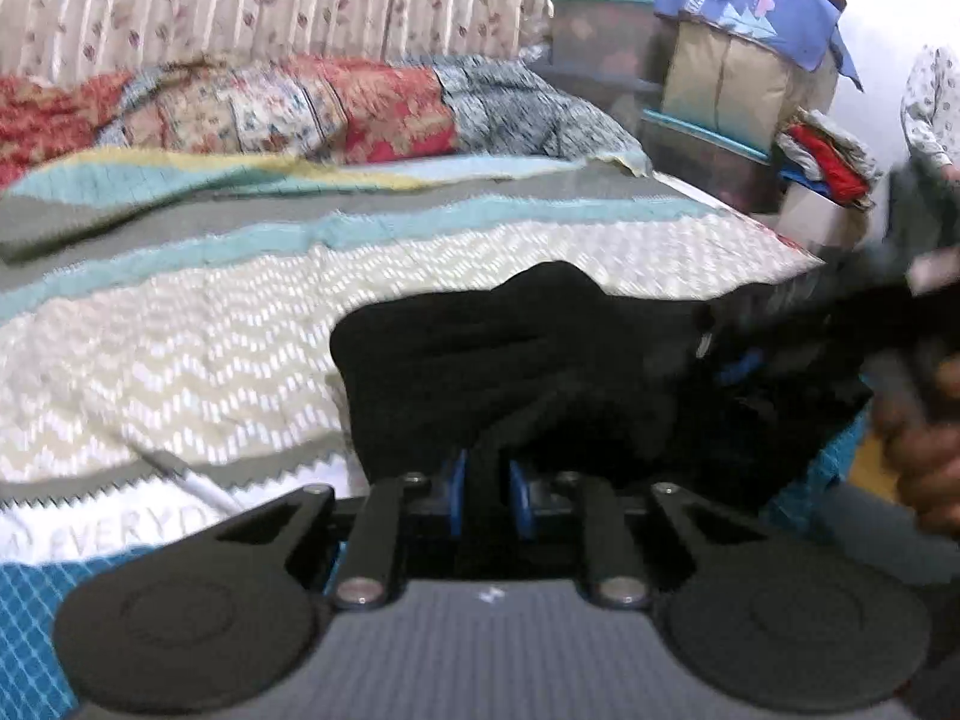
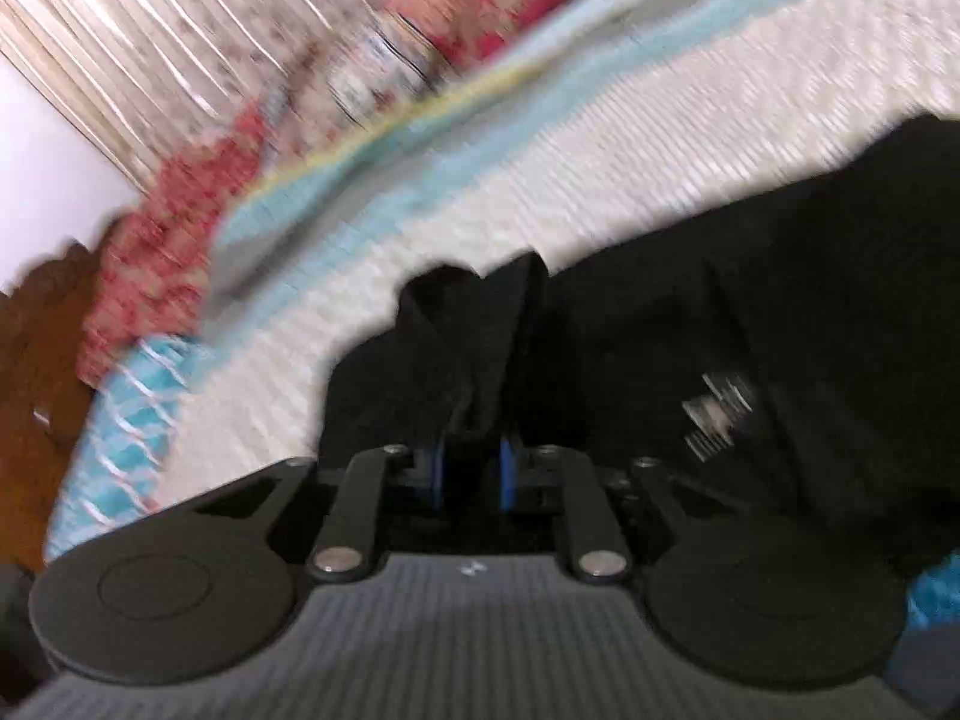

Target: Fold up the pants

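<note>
Black pants [image 1: 510, 354] bunched near the bed's front edge on a chevron blanket [image 1: 180, 360], left gripper [image 1: 487, 450] pinching a fold, right gripper [image 2: 474, 414] seemingly clamped on cloth, view blurred

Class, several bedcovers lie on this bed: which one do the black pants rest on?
The cream chevron blanket with teal stripes; black pants lie on it, while the red floral patchwork quilt lies behind.

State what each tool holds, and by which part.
Both the left tool and right tool pinch folds of the black pants; which part cannot be told.
</note>
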`<state>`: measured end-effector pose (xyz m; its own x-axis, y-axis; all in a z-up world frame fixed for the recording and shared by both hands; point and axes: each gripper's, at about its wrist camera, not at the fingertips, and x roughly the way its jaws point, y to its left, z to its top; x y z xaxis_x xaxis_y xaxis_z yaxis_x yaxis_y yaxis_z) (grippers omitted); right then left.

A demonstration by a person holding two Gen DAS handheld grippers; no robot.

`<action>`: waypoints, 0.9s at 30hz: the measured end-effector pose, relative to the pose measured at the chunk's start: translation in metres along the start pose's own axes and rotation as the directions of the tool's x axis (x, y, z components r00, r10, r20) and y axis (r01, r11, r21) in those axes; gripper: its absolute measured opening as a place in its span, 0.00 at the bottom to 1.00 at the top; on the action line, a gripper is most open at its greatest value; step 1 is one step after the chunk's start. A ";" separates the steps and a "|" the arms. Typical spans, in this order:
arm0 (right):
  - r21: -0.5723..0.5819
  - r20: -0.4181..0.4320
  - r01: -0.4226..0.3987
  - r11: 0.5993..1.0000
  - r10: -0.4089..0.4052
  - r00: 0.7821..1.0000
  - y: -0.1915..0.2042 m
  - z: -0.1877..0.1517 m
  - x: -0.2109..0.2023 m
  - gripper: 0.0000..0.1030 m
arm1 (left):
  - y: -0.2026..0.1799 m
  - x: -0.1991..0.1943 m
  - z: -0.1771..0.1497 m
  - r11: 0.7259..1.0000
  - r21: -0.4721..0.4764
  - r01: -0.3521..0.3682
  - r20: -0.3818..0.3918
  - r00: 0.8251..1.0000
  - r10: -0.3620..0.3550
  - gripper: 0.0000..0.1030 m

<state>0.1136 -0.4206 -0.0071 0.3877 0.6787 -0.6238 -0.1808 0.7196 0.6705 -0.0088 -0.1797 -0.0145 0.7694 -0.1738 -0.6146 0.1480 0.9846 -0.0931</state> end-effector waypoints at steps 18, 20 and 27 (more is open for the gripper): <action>-0.036 0.064 0.051 0.998 -0.049 0.997 -0.013 0.005 -0.008 0.64 | 0.027 0.009 0.049 0.929 -0.310 0.200 0.167 0.974 -0.154 0.45; -0.040 0.049 0.035 0.999 -0.033 0.998 -0.010 0.011 0.005 0.73 | 0.026 0.022 0.052 0.922 -0.329 0.205 0.154 0.975 -0.161 0.45; -0.074 0.018 0.032 0.997 -0.031 0.999 0.000 0.005 0.009 0.17 | 0.010 0.039 0.061 0.927 -0.297 0.229 0.143 0.971 -0.194 0.45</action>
<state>0.1215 -0.4153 -0.0103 0.4091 0.6532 -0.6372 -0.2348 0.7501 0.6182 0.0604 -0.1777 0.0084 0.8069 -0.3620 -0.4666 0.1288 0.8789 -0.4592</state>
